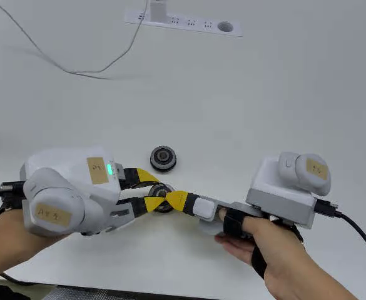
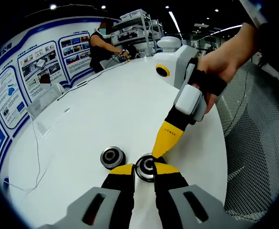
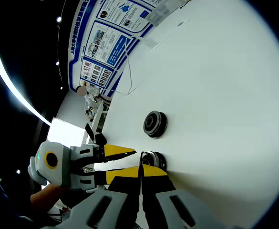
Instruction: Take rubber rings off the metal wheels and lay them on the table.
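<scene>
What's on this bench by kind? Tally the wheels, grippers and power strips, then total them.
metal wheels: 2, one lying free, one between the left gripper's jaws
grippers: 2, left gripper, right gripper
power strip: 1
Total: 5

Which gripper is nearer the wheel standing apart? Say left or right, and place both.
Left. The left gripper, jaws flanking the near wheel, lies just beside the far wheel. The right gripper is at the near wheel's other side, farther off.
</scene>
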`<state>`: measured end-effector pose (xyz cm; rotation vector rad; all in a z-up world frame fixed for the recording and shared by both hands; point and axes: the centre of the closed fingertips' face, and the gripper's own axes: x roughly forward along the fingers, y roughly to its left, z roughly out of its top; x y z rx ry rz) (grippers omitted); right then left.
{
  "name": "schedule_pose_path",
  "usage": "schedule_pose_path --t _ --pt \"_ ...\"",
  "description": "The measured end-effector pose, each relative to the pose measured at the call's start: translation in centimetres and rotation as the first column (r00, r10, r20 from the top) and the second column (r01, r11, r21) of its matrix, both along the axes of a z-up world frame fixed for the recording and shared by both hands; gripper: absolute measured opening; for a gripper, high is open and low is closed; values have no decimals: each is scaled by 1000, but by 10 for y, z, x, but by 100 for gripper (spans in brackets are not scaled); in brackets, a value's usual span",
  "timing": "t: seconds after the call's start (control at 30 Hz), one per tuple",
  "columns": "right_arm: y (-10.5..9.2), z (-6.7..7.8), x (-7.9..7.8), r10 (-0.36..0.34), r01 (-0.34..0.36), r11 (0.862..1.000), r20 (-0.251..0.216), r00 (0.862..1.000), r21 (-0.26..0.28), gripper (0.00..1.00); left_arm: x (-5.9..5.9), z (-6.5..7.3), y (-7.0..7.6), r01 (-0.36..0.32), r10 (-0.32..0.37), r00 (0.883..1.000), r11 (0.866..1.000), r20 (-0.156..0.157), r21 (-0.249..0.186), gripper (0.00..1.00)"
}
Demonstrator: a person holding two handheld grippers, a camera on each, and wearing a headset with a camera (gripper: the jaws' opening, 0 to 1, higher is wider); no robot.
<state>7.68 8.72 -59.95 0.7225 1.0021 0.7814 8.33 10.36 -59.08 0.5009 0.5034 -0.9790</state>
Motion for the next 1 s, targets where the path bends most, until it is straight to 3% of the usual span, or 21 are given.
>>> schedule_pose_path --t 0.1,0.17,0.23,0.37,0.57,0.73,1.0 --pt "1 2 0 -5 5 1000 -3 1000 6 1 1 7 6 -34 34 999 999 -4 -39 16" --pt "1 4 0 -11 11 1000 -10 1000 16 1 4 15 7 -85 83 996 991 -27 -108 17" --pt "2 7 2 -16 17 1000 -8 1000 26 1 7 21 12 -95 95 995 989 -6 -111 19" --pt "3 15 5 -30 31 998 -10 999 56 1 8 28 15 -112 113 994 987 6 -114 20" --pt "-3 29 16 -64 63 995 11 998 78 1 13 38 19 -133 140 989 983 46 -123 30" --pt "-22 28 29 -118 117 991 23 993 60 1 17 44 20 -146 156 986 979 66 -142 38" --pt "-56 12 43 -210 210 977 6 978 21 1 19 53 19 -152 166 982 976 86 -155 43"
